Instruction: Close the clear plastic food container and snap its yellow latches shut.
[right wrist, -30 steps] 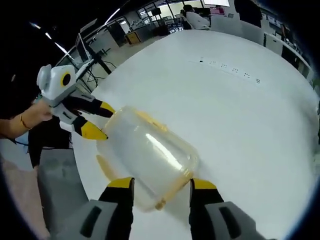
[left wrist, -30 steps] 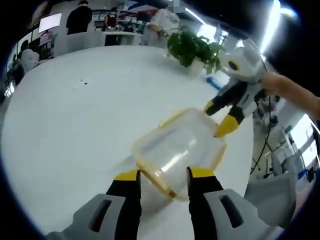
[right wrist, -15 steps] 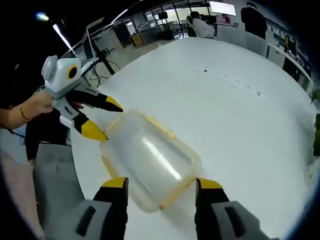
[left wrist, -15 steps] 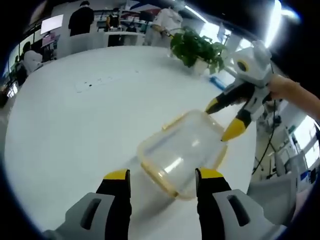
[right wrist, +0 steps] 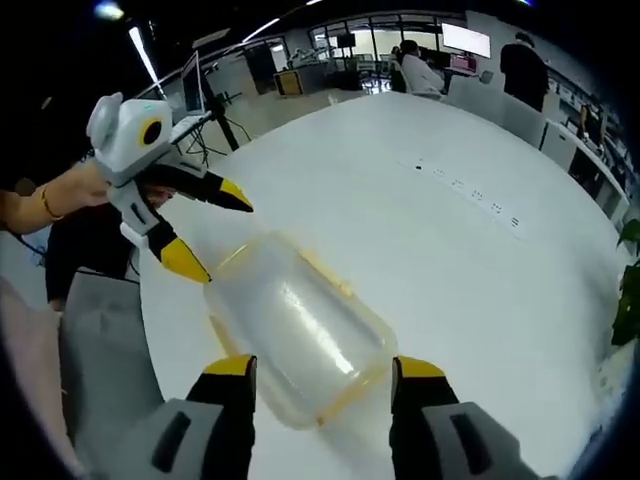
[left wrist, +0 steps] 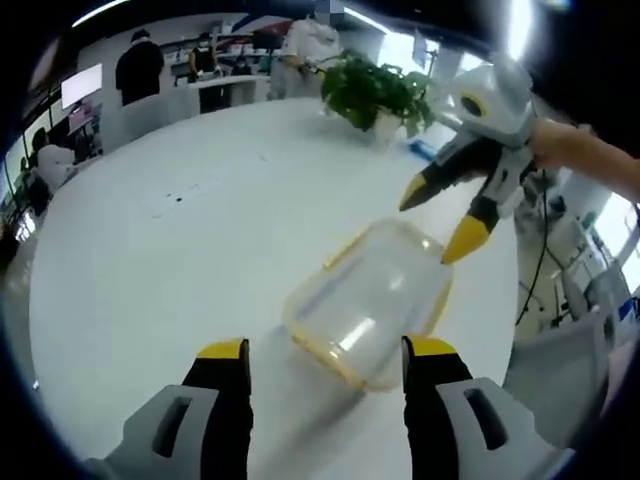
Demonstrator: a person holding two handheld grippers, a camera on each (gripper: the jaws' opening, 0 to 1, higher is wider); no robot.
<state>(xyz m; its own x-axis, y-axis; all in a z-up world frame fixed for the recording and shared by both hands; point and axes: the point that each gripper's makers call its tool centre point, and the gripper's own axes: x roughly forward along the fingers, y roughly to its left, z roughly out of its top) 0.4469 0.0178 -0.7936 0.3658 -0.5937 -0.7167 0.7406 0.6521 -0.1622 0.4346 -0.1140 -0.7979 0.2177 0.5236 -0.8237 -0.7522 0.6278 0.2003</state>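
Both tools have drawn back from the clear container (left wrist: 368,310) since a second ago: each pair of jaws then flanked an end of it and now stands just short of it, spread wide and gripping nothing. Item: clear plastic food container with yellow rim and latches, resting on the white bench (left wrist: 170,250), lid apparently seated on top, set at a slant near the bench's edge. Item: left tool (left wrist: 327,350), jaws wide apart, yellow tips facing the near end of the container without touching it. Item: right tool (right wrist: 325,366), likewise spread and empty, tips at the opposite end; in the left gripper view it hangs above the far end, its lower yellow tip just over the rim. Placement, as judged: the two tools face each other across the container so that each can press a latch at its own end while the other steadies the box. A yellow latch (right wrist: 325,277) shows along one long side; whether it is snapped down cannot be told. Also present: a potted plant (left wrist: 375,95) at the far side of the bench; people at desks beyond.
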